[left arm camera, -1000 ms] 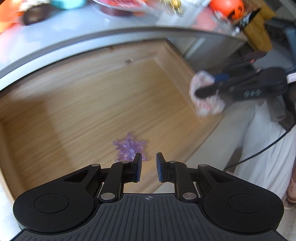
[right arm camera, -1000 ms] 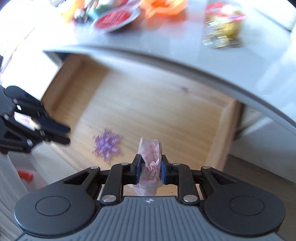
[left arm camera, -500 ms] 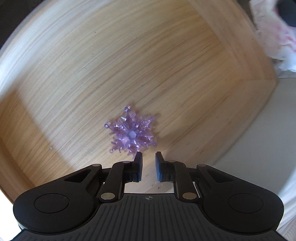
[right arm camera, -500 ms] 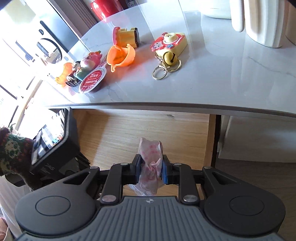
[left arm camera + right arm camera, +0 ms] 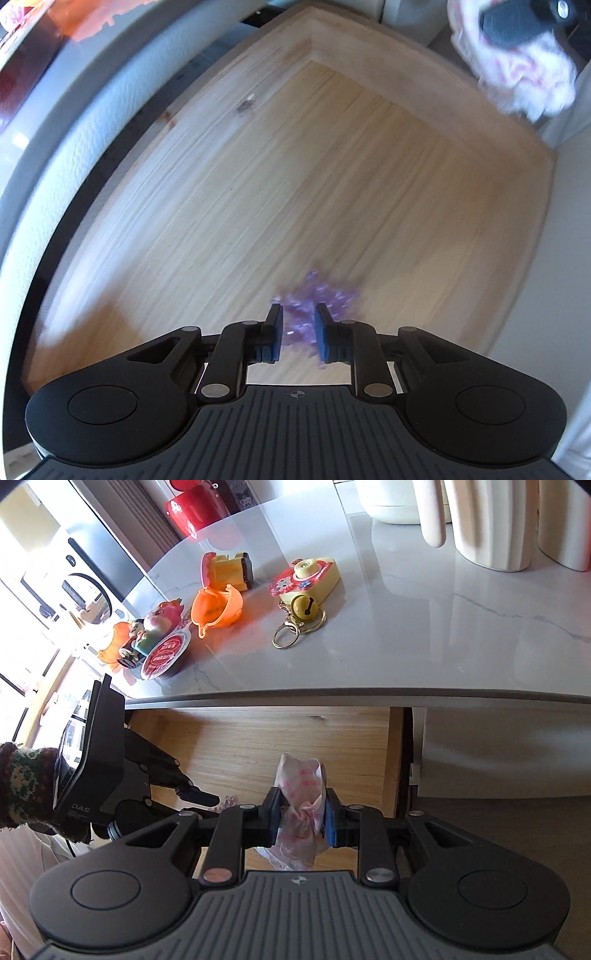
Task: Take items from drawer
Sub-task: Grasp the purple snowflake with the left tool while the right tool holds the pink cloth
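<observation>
A purple snowflake ornament (image 5: 325, 291) lies on the floor of the open wooden drawer (image 5: 406, 85), blurred by motion. My left gripper (image 5: 299, 325) is low over it, its fingers a narrow gap apart with part of the snowflake between the tips; the rest shows past the right finger. My right gripper (image 5: 301, 812) is shut on a crumpled pink-and-white packet (image 5: 301, 775) held above the drawer's (image 5: 258, 738) front right. In the left wrist view that packet (image 5: 524, 81) hangs at the top right. The left gripper (image 5: 199, 795) reaches down into the drawer in the right wrist view.
The marble countertop (image 5: 443, 635) above the drawer carries an orange shell toy (image 5: 218, 609), a yellow toy camera (image 5: 310, 579) with a bell keyring, figure toys (image 5: 155, 635) and white vases (image 5: 491, 524). A knitted sleeve (image 5: 22, 782) holds the left gripper.
The left gripper has tilted and closed in, so the snowflake now sits between its fingertips; the finger gap looks unchanged. The right gripper has lifted slightly, still holding the packet.
</observation>
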### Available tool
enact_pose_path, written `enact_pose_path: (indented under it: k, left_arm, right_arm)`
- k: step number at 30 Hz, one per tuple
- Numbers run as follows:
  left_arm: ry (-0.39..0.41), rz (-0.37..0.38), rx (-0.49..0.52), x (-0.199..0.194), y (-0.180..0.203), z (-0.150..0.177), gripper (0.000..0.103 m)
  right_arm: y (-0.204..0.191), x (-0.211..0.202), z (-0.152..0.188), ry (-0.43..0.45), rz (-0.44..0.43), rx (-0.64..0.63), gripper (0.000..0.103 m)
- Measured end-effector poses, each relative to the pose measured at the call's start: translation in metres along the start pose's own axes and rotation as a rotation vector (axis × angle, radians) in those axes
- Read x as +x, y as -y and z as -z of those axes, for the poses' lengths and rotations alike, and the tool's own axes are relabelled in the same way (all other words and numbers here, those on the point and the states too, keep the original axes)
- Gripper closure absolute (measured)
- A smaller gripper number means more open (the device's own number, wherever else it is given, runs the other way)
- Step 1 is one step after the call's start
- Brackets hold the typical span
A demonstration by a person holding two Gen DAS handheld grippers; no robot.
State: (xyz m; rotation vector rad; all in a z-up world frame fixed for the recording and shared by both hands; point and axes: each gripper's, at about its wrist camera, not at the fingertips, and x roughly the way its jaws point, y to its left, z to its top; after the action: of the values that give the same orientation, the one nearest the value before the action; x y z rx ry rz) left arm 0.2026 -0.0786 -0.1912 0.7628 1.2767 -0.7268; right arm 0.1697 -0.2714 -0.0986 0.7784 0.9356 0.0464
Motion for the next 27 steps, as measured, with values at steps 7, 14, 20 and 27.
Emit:
enact_pose_path:
  k: [7, 14, 20, 27]
  left_arm:
    - [0.017, 0.014, -0.013, 0.011, -0.001, 0.005, 0.084]
    - [0.034, 0.014, -0.035, 0.007, -0.003, 0.005, 0.074]
    - [0.076, -0.073, -0.123, 0.000, -0.028, 0.007, 0.076]
    - [-0.063, 0.175, 0.022, -0.012, -0.015, 0.015, 0.076]
  right_arm:
    - [0.000, 0.006, -0.001, -0.009, 0.028, 0.001, 0.079]
    - [-0.002, 0.010, -0.001, -0.015, 0.042, -0.004, 0.079]
    - [-0.002, 0.009, -0.001, -0.013, 0.047, -0.004, 0.079]
    - [0.000, 0.007, -0.001, -0.005, 0.050, -0.003, 0.079]
